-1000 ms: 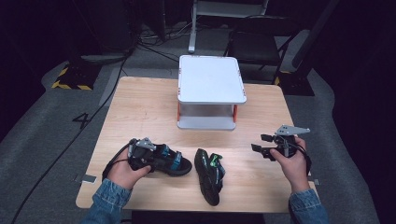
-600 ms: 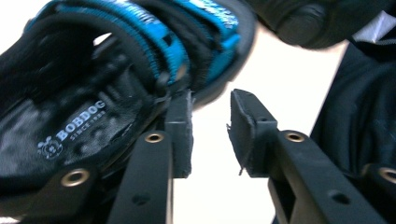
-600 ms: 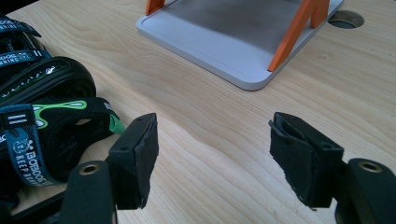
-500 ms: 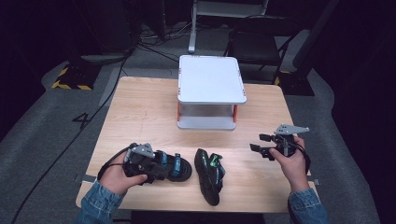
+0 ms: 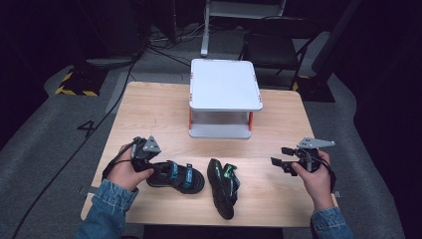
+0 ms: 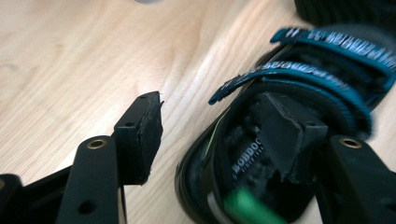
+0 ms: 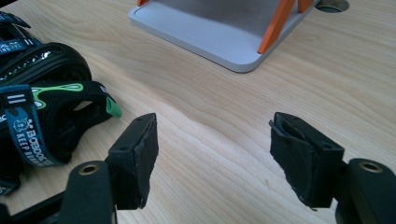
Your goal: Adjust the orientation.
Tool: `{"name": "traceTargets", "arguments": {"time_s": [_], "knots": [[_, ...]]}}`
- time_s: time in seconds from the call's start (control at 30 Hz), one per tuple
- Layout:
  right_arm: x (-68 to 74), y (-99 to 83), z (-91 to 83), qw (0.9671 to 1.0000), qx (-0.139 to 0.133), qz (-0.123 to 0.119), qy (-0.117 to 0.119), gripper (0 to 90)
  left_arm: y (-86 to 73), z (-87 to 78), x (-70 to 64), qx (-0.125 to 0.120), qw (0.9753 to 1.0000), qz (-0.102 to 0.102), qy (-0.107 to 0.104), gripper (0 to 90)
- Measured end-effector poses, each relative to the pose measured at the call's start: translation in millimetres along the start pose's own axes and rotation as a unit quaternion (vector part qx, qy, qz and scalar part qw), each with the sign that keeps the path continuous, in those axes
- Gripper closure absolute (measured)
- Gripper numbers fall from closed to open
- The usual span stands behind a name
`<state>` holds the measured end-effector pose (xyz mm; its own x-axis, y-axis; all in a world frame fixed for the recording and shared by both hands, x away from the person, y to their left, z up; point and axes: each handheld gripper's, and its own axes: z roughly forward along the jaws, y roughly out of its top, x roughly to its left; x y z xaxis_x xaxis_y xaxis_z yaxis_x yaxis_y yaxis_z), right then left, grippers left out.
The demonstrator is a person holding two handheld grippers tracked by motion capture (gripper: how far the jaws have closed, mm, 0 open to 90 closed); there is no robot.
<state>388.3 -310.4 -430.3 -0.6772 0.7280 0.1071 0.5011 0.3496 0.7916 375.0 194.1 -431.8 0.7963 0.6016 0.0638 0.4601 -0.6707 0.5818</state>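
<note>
High view: light wooden desk (image 5: 149, 107) w/ a white two-tier plastic shelf stand on orange posts (image 5: 225, 89) at the middle of the far half. Left gripper (image 5: 152, 167) sits near the front-left corner, at the heel end of a black sandal with blue straps (image 5: 178, 175) lying flat beside the front edge. In the left gripper view, jaws are spread wide; one pad is down inside the sandal's heel opening (image 6: 261, 154), the other is outside over bare wood, so the sandal's side wall is between them, not pinched. Second black sandal with green accents and blue strap (image 5: 223, 186) lies just right of the first, near the front edge's middle, pointing roughly toward that edge, tilted on its side; whether the two touch, can't tell. Right gripper (image 5: 282, 157) hovers near the right edge, well apart from both sandals. Right gripper view: its jaws are wide, nothing between them but bare desk (image 7: 215, 140), second sandal (image 7: 46, 112) off to the side, stand's base (image 7: 219, 32) ahead.
</note>
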Motion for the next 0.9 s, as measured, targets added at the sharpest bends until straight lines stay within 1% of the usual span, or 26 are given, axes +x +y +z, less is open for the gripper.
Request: {"name": "traceTargets", "arguments": {"time_s": [0.07,0.1,0.13,0.17,0.2,0.23,0.27,0.4,0.43,0.5,0.57,0.6,0.63,0.67,0.7,0.73,0.77,0.8,0.83,0.87,0.9], "knots": [[-0.8,-2.3,-2.2,1.0,0.001,0.002,-0.003,33.4,3.0,11.1,-0.2,0.006,0.9998,0.017,-0.006,39.9],[-1.2,-4.0,-3.4,1.0,0.001,0.004,-0.005,33.3,4.1,17.2,-0.1,0.012,0.9995,0.027,-0.01,40.6],[-1.4,-5.2,-4.4,1.0,0.002,0.005,-0.006,33.3,4.5,23.2,0.0,0.02,0.9991,0.032,-0.017,42.2],[-1.4,-6.3,-5.2,0.9999,0.002,0.007,-0.007,33.3,4.1,27.8,0.3,0.031,0.9986,0.033,-0.029,48.1],[-1.7,-7.3,-6.1,0.9999,0.003,0.006,-0.009,33.3,4.6,28.4,0.8,0.027,0.9983,0.022,-0.046,56.5],[-1.4,-8.2,-7.0,0.9999,0.003,0.009,-0.01,33.3,4.5,28.4,1.2,0.023,0.9982,0.026,-0.048,63.0],[-1.9,-9.0,-8.1,0.9999,0.003,0.006,-0.011,33.3,4.5,28.4,1.8,0.025,0.9979,0.026,-0.054,64.0],[-2.8,-11.6,-12.3,0.9998,0.002,0.014,-0.015,33.3,5.4,28.1,2.5,0.026,0.9971,0.031,-0.065,71.7],[-3.1,-11.9,-12.9,0.9997,0.002,0.016,-0.016,33.3,5.6,28.0,2.4,0.026,0.9973,0.028,-0.063,72.4],[-3.0,-11.9,-13.3,0.9997,0.001,0.016,-0.016,33.3,5.8,27.1,3.4,0.025,0.9972,0.019,-0.068,73.5],[-2.9,-11.9,-13.3,0.9998,0.002,0.015,-0.016,33.3,5.7,25.1,5.9,0.02,0.9977,0.007,-0.064,74.9],[-2.9,-11.9,-13.2,0.9997,0.001,0.015,-0.016,33.3,5.8,23.8,7.6,0.013,0.9982,-0.001,-0.059,75.5],[-3.0,-11.9,-13.1,0.9998,0.002,0.014,-0.017,33.3,6.1,22.5,9.9,0.008,0.9984,-0.014,-0.054,76.3],[-3.3,-11.9,-12.7,0.9998,0.001,0.013,-0.017,33.3,6.2,21.8,12.3,0.002,0.9983,-0.033,-0.047,76.7],[-3.0,-11.9,-12.6,0.9998,0.002,0.014,-0.016,33.3,6.3,22.0,14.8,-0.005,0.9973,-0.061,-0.041,77.1],[-2.9,-12.0,-12.1,0.9998,0.002,0.015,-0.016,33.3,6.6,23.5,17.5,-0.012,0.9956,-0.089,-0.03,77.0],[-3.1,-12.2,-11.7,0.9998,0.003,0.012,-0.017,33.3,6.9,25.9,20.0,-0.019,0.9932,-0.114,-0.012,76.9],[-2.8,-12.4,-11.0,0.9998,0.003,0.013,-0.017,33.3,7.1,29.3,22.2,-0.023,0.99,-0.139,0.006,76.9],[-2.3,-12.6,-10.6,0.9997,0.006,0.015,-0.016,33.3,8.0,32.6,24.9,-0.016,0.9866,-0.161,0.02,76.9],[-2.4,-12.8,-9.6,0.9998,0.006,0.011,-0.016,33.3,8.4,35.9,27.6,-0.017,0.9824,-0.184,0.025,76.9],[-1.7,-12.8,-9.1,0.9998,0.007,0.011,-0.015,33.3,8.2,39.0,29.6,-0.027,0.9784,-0.203,0.025,76.7]]}}
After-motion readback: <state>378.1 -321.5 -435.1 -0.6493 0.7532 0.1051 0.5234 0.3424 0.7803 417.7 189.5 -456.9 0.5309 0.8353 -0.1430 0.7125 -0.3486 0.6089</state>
